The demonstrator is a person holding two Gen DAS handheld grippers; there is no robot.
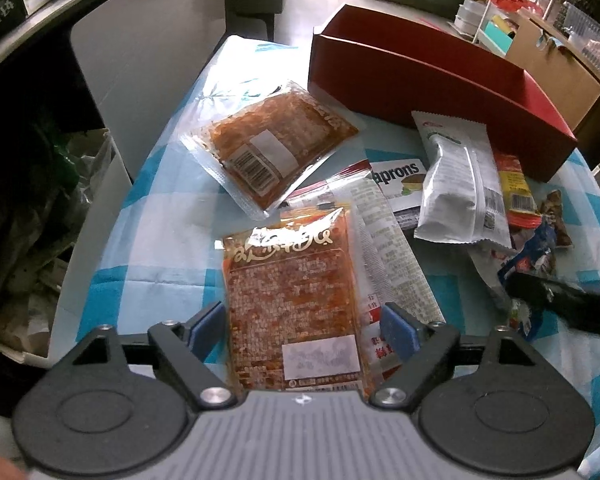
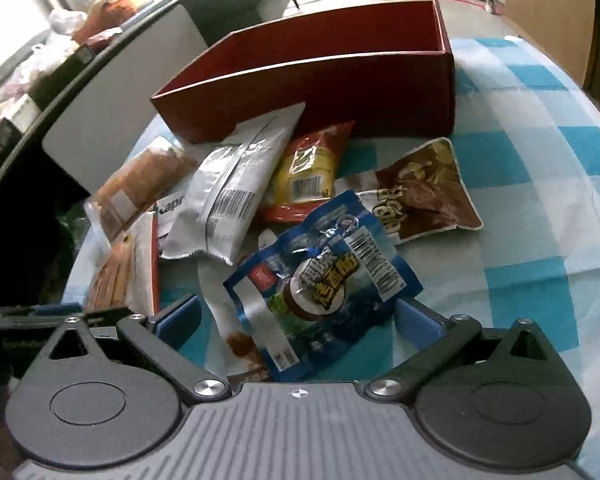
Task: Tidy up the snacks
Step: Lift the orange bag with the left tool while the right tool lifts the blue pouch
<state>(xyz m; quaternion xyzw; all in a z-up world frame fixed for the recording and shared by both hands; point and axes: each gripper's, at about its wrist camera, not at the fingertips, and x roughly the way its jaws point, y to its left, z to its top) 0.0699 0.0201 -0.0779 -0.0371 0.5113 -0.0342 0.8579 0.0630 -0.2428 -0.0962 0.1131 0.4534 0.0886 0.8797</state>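
Several snack packets are seen strewn over a worktop [image 1: 148, 240] covered in a blue-and-white check cloth. At the far left a clear orange packet [image 1: 270, 148] lies flat, barcode up. Nearer, a second orange packet [image 1: 292, 308] sits between the blue pads of the left hand-held gripper [image 1: 303, 330], whose jaws stand apart without pressing on it. To the right a white pouch [image 1: 456, 188] is propped against the red box [image 1: 420, 80], which stands open at the far side. Further right, a blue packet [image 2: 320, 284] is framed by the right hand-held gripper [image 2: 298, 320], its jaws spread wide and clear of the wrapper. A brown packet [image 2: 424, 196] lies flat just beyond, and a yellow-and-red packet [image 2: 308, 172] rests near the box
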